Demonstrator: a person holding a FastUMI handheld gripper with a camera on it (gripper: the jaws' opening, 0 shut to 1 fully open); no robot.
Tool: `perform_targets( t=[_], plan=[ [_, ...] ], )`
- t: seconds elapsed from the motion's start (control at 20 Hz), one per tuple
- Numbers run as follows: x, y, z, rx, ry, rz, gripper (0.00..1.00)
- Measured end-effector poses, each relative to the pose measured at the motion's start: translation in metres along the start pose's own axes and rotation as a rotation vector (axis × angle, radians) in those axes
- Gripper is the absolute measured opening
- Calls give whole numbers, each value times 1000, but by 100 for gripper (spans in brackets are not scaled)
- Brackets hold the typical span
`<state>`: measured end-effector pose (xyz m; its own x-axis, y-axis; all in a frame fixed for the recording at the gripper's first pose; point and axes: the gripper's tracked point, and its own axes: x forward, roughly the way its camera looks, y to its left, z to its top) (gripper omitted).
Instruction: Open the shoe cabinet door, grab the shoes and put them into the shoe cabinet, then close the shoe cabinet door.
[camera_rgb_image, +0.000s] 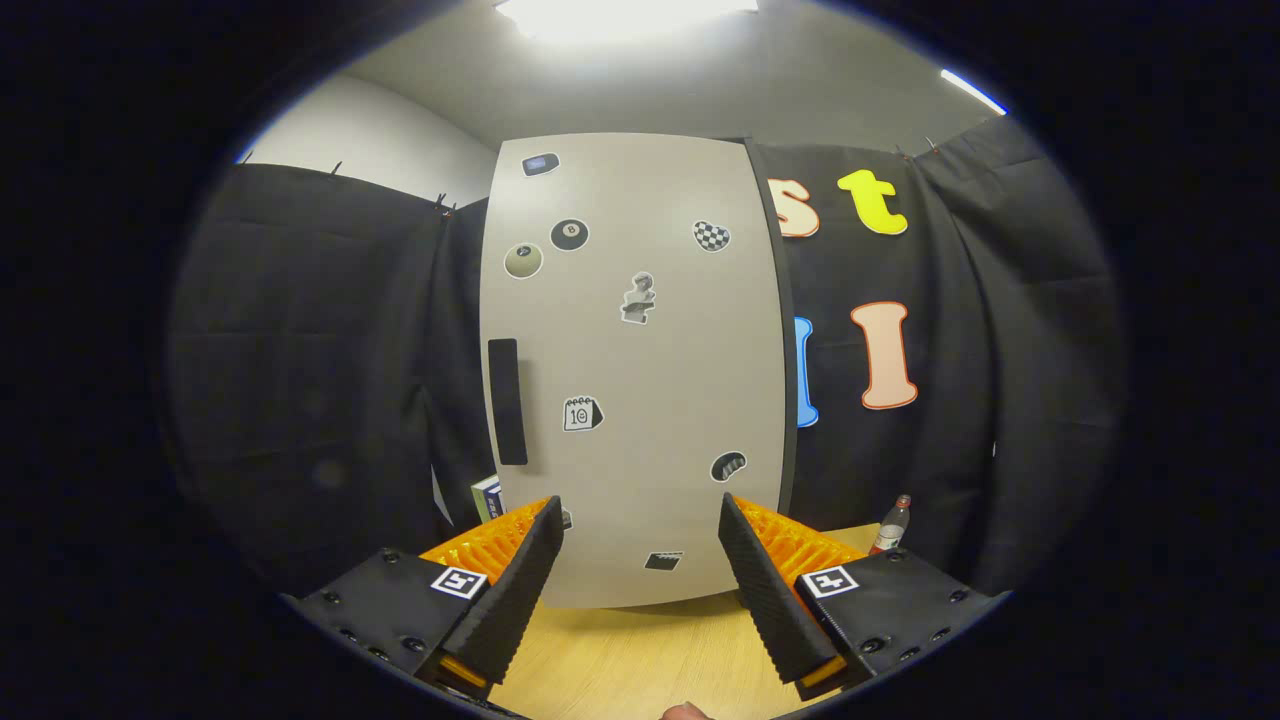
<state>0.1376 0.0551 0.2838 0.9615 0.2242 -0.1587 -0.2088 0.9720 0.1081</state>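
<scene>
One shoe cabinet (640, 380) stands on the wooden worktop (640, 660), just ahead of the tongs (640, 515). Its door is shut, with one dark handle (507, 401) and many stickers. One bottle (892, 525) stands beside it. The tongs are wide open and hold nothing

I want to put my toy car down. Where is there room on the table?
The wooden table is bare between the open gripper fingers, up to the closed cabinet door. It is tighter right of the door, by the bottle, and left, by a box.
</scene>
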Motion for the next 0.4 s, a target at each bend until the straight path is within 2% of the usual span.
perform_targets(
  t=[0.4],
  plan=[
    [-3, 1, -6, 2, -1, 7, 98]
  ],
)
